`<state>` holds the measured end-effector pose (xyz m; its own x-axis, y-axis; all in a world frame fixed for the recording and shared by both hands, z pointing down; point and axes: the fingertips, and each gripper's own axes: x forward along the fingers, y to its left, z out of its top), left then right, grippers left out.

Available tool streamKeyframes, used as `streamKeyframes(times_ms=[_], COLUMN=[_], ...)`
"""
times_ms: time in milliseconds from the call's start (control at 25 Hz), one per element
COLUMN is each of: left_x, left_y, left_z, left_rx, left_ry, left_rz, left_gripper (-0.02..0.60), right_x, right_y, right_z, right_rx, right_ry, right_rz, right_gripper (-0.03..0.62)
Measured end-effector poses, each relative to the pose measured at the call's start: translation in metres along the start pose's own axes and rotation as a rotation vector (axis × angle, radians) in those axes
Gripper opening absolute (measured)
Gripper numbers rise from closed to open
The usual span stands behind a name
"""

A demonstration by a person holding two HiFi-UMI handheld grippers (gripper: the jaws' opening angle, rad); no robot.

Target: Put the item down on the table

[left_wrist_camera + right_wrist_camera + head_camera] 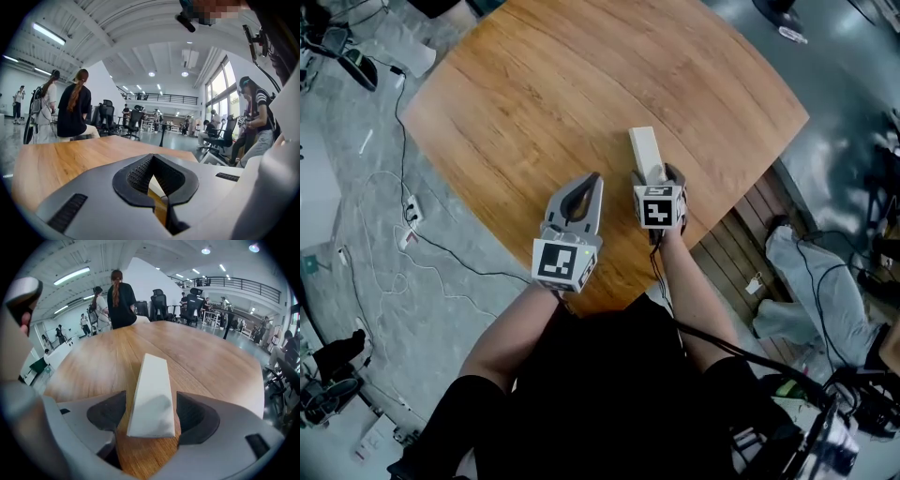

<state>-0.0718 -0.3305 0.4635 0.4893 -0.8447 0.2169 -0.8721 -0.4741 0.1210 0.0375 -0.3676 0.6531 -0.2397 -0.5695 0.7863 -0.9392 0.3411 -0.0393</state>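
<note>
Two hand-held tools hover over a round-cornered wooden table (pixel 581 84), its top a warm, honey-toned board with long straight grain running across it. The right tool (pixel 658 174) has its jaws apart, one on each side of a plain white block (pixel 644 148). The block is a long, flat-faced bar with square edges and a matte surface. It lies flat on the table near the front edge, its length pointing away from the person. In the right gripper view a thin sliver of wood grain shows between the block's near end and each dark, ribbed pad, so the block sits free of the pads.

The left tool (pixel 593 178) sits just beside it, well clear of the block, with its grey fingers brought together to a point and nothing between them. The left gripper view shows the black dotted pads meeting at the tips around a small diamond-shaped hollow.

Each tool carries a cube of black-and-white square markers, the left cube (pixel 564 261) and the right cube (pixel 657 208), both facing up toward the head camera. Bare forearms reach down to both tools. Around the table lies a mottled grey floor (pixel 356 281) strewn with thin cables (pixel 441 248). Beyond the far edge, a person in a black top (pixel 121 301) stands with back turned, near dark office chairs (pixel 192 301).
</note>
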Motion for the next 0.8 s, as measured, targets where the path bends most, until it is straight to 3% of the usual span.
streamKeyframes(times_ms=[160,320,360,400,440,640,800], left_x=[0.000,-0.003,-0.004,-0.006,-0.008,-0.020,-0.029], left_y=[-0.007,-0.018,-0.021,-0.025,-0.028,-0.046,-0.056], left_z=[0.003,0.009,0.012,0.017,0.021,0.034,0.042], left_rx=[0.008,0.015,0.018,0.020,0.024,0.033,0.047], left_ry=[-0.005,-0.014,-0.018,-0.025,-0.032,-0.065,-0.085], left_rz=[-0.012,-0.025,-0.028,-0.032,-0.036,-0.054,-0.058], left_gripper=[0.003,0.003,0.003,0.003,0.003,0.003,0.003], right_x=[-0.035,-0.096,-0.115,-0.133,-0.151,-0.225,-0.259], right_y=[0.000,0.006,0.007,0.007,0.008,0.026,0.042], right_z=[0.022,0.054,0.061,0.069,0.075,0.093,0.096], right_rx=[0.005,0.005,0.009,0.012,0.015,0.003,-0.048], right_ry=[-0.117,-0.345,-0.404,-0.460,-0.513,-0.742,-0.835], right_rz=[-0.021,-0.026,-0.040,-0.055,-0.062,0.016,0.050], right_gripper=[0.289,0.275,0.209,0.098,0.042,0.014,0.012])
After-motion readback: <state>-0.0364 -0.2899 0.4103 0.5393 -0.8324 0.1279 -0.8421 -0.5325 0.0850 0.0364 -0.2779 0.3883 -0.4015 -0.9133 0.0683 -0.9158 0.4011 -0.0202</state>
